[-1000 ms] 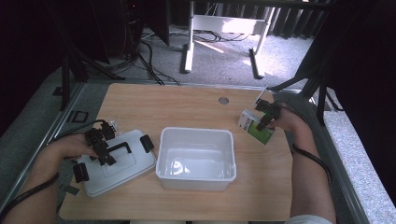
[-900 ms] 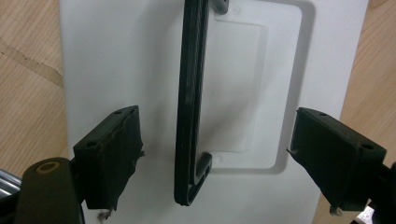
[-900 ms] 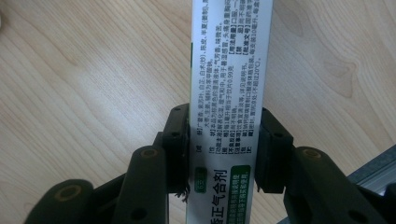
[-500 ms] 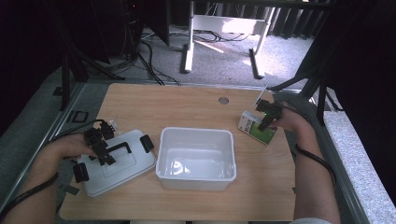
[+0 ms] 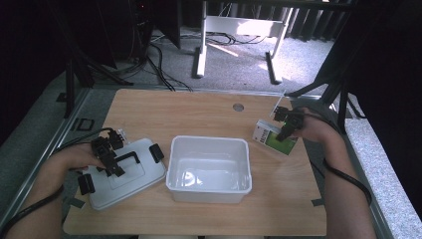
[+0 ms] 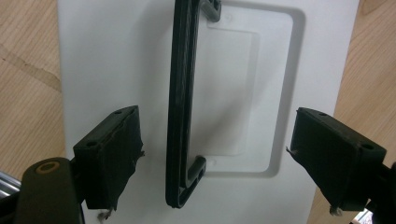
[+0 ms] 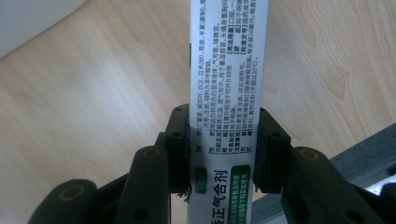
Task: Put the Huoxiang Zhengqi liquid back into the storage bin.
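Lid (image 5: 124,172) lay flat at the table's (image 5: 199,107) left, beside the white bin (image 5: 209,169); my left gripper (image 5: 110,158) hung over it with jaws wide, straddling the black handle (image 6: 182,107) untouched. Carton (image 5: 273,138) at far right sat clamped across its narrow sides in my right gripper (image 5: 284,130). I judged it light, crushable cardboard, best held there. Printed text (image 7: 229,135) read clearly in the right gripper view; the high view gave its place near the table's edge.

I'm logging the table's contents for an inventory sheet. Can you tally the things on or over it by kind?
White plastic tub: 1
White lid with black handle: 1
Green and white box, gripped by the right gripper: 1
Grippers, counting the left gripper: 2
Total: 5
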Action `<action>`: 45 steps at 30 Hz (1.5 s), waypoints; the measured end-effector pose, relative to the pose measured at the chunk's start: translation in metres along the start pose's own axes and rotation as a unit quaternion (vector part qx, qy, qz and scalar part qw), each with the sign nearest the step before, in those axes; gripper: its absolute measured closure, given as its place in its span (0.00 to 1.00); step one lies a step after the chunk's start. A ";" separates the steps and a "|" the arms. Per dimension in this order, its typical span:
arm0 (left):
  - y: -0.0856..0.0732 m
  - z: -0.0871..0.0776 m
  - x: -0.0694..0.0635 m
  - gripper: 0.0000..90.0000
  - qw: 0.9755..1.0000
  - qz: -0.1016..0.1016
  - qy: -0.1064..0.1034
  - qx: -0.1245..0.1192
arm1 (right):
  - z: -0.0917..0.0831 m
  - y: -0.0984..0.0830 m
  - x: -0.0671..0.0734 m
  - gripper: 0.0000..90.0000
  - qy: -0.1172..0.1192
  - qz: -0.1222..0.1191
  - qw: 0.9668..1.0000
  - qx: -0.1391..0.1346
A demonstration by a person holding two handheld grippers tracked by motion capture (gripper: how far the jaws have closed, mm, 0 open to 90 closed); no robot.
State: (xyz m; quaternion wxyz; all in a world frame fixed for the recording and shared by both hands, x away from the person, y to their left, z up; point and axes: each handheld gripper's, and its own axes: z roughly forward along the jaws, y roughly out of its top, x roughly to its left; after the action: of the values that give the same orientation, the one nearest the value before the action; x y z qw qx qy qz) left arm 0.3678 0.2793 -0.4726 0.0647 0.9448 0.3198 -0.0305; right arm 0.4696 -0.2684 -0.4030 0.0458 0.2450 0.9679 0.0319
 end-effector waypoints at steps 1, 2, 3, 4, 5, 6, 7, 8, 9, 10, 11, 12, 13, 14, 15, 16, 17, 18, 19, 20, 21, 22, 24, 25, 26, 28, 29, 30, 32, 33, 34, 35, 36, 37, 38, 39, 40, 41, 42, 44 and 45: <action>0.000 0.000 0.000 0.19 1.000 -0.001 -0.001 -0.002 | -0.003 -0.001 0.004 0.71 0.001 -0.002 1.000 -0.001; 0.000 -0.001 0.001 0.19 1.000 -0.003 -0.005 -0.007 | -0.005 -0.001 0.006 0.71 -0.002 -0.008 1.000 -0.001; -0.001 -0.001 0.002 0.19 1.000 -0.006 -0.008 -0.012 | -0.009 -0.002 0.010 0.71 -0.002 -0.012 1.000 -0.002; -0.001 -0.001 0.002 0.19 1.000 -0.007 -0.007 -0.012 | -0.013 -0.003 0.014 0.71 -0.001 -0.015 1.000 -0.002; -0.001 -0.001 0.002 0.19 1.000 -0.007 -0.006 -0.011 | -0.016 -0.003 0.017 0.71 -0.001 -0.021 1.000 0.000; -0.001 0.000 0.002 0.19 1.000 -0.006 -0.005 -0.011 | -0.020 -0.004 0.021 0.71 -0.004 -0.027 1.000 0.000; -0.001 0.000 0.001 0.19 1.000 -0.006 -0.004 -0.009 | -0.023 -0.004 0.023 0.71 -0.005 -0.028 1.000 0.001; -0.001 0.000 0.001 0.19 1.000 -0.005 -0.003 -0.007 | -0.029 -0.005 0.026 0.71 -0.007 -0.033 0.999 0.000; -0.001 0.001 0.000 0.19 1.000 -0.005 -0.002 -0.007 | -0.033 -0.005 0.029 0.71 -0.011 -0.038 0.999 -0.001; -0.001 0.001 0.000 0.19 1.000 -0.004 0.000 -0.005 | -0.037 -0.005 0.031 0.71 -0.014 -0.039 0.999 0.000; 0.000 0.001 0.000 0.19 1.000 -0.003 0.001 -0.006 | -0.043 -0.005 0.034 0.71 -0.012 -0.041 0.999 0.000; 0.000 0.001 -0.001 0.19 1.000 -0.002 0.001 -0.004 | -0.046 -0.006 0.036 0.71 -0.012 -0.045 0.999 -0.002; 0.000 0.000 -0.002 0.19 1.000 -0.002 0.003 -0.003 | -0.053 -0.006 0.039 0.71 -0.015 -0.048 0.999 -0.004; 0.000 0.000 -0.002 0.19 1.000 0.000 0.003 -0.002 | -0.057 -0.006 0.040 0.71 -0.014 -0.053 0.998 -0.007; 0.000 -0.001 -0.002 0.19 1.000 -0.001 0.005 -0.003 | -0.062 -0.006 0.043 0.71 -0.015 -0.056 0.998 -0.010; -0.001 -0.001 -0.002 0.19 1.000 -0.001 0.004 -0.004 | -0.067 -0.006 0.046 0.71 -0.018 -0.058 0.998 -0.013; -0.001 -0.002 -0.002 0.19 1.000 -0.002 0.004 -0.005 | -0.071 -0.006 0.048 0.71 -0.019 -0.060 0.998 -0.015; -0.002 -0.002 -0.002 0.19 1.000 -0.001 0.006 -0.003 | -0.075 -0.005 0.051 0.71 -0.020 -0.065 0.997 -0.022; -0.002 -0.003 -0.002 0.19 1.000 -0.003 0.005 -0.004 | -0.079 -0.004 0.054 0.71 -0.022 -0.068 0.997 -0.024; -0.002 -0.003 -0.003 0.19 1.000 -0.003 0.007 -0.005 | -0.084 -0.003 0.058 0.71 -0.021 -0.074 0.997 -0.026; -0.002 -0.004 -0.003 0.19 1.000 -0.003 0.005 -0.005 | -0.087 -0.002 0.061 0.71 -0.023 -0.079 0.996 -0.029; -0.002 -0.004 -0.003 0.19 1.000 -0.003 0.004 -0.006 | -0.090 0.000 0.064 0.71 -0.024 -0.083 0.996 -0.029; -0.002 -0.003 -0.003 0.19 1.000 -0.003 0.004 -0.004 | -0.094 0.003 0.069 0.71 -0.027 -0.093 0.995 -0.033; -0.003 -0.002 -0.003 0.19 1.000 -0.002 0.005 -0.003 | -0.096 0.005 0.072 0.71 -0.026 -0.094 0.995 -0.034; -0.003 -0.002 -0.004 0.19 1.000 -0.003 0.006 -0.001 | -0.097 0.006 0.075 0.71 -0.025 -0.101 0.994 -0.033; -0.004 -0.001 -0.003 0.19 1.000 -0.005 0.005 -0.001 | -0.101 0.010 0.082 0.71 -0.025 -0.106 0.993 -0.036; -0.004 -0.001 -0.003 0.19 1.000 -0.005 0.005 -0.001 | -0.102 0.012 0.086 0.71 -0.026 -0.111 0.993 -0.037; -0.004 -0.001 -0.003 0.19 1.000 -0.007 0.004 -0.001 | -0.104 0.014 0.089 0.71 -0.026 -0.119 0.992 -0.039; -0.004 -0.002 -0.002 0.19 1.000 -0.006 0.006 0.001 | -0.107 0.019 0.099 0.71 -0.025 -0.132 0.990 -0.039; -0.005 -0.002 -0.002 0.19 1.000 -0.005 0.006 0.001 | -0.108 0.021 0.102 0.71 -0.024 -0.136 0.990 -0.041; -0.005 -0.002 -0.003 0.19 1.000 -0.005 0.006 0.001 | -0.110 0.024 0.106 0.71 -0.023 -0.141 0.989 -0.041; -0.005 -0.003 -0.003 0.19 1.000 -0.006 0.006 -0.001 | -0.111 0.026 0.110 0.71 -0.024 -0.149 0.988 -0.044; -0.005 -0.003 -0.003 0.19 1.000 -0.007 0.007 -0.001 | -0.112 0.029 0.115 0.71 -0.022 -0.153 0.987 -0.049; -0.005 -0.003 -0.003 0.19 1.000 -0.006 0.008 -0.001 | -0.113 0.031 0.120 0.71 -0.022 -0.157 0.986 -0.052; -0.005 -0.004 -0.003 0.19 1.000 -0.006 0.007 -0.001 | -0.114 0.033 0.123 0.71 -0.021 -0.163 0.985 -0.054; -0.005 -0.004 -0.004 0.19 1.000 -0.007 0.008 -0.001 | -0.114 0.035 0.128 0.71 -0.022 -0.169 0.984 -0.056; -0.005 -0.004 -0.004 0.19 1.000 -0.008 0.008 -0.002 | -0.115 0.037 0.132 0.71 -0.023 -0.172 0.983 -0.059; -0.005 -0.005 -0.004 0.19 1.000 -0.007 0.008 -0.002 | -0.115 0.039 0.137 0.71 -0.020 -0.180 0.981 -0.063; -0.005 -0.005 -0.004 0.19 1.000 -0.007 0.009 -0.002 | -0.115 0.041 0.141 0.71 -0.019 -0.185 0.980 -0.066; -0.005 -0.004 -0.005 0.19 1.000 -0.007 0.007 -0.002 | -0.114 0.044 0.149 0.71 -0.016 -0.196 0.978 -0.067; -0.005 -0.004 -0.005 0.19 1.000 -0.007 0.007 -0.002 | -0.114 0.046 0.153 0.71 -0.016 -0.199 0.978 -0.066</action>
State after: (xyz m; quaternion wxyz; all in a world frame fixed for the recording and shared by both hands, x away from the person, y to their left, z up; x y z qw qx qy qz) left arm 0.3610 0.2811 -0.4687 0.0640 0.9424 0.3273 -0.0240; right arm 0.3456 -0.1599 -0.2972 0.0830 0.0447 0.9921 0.0821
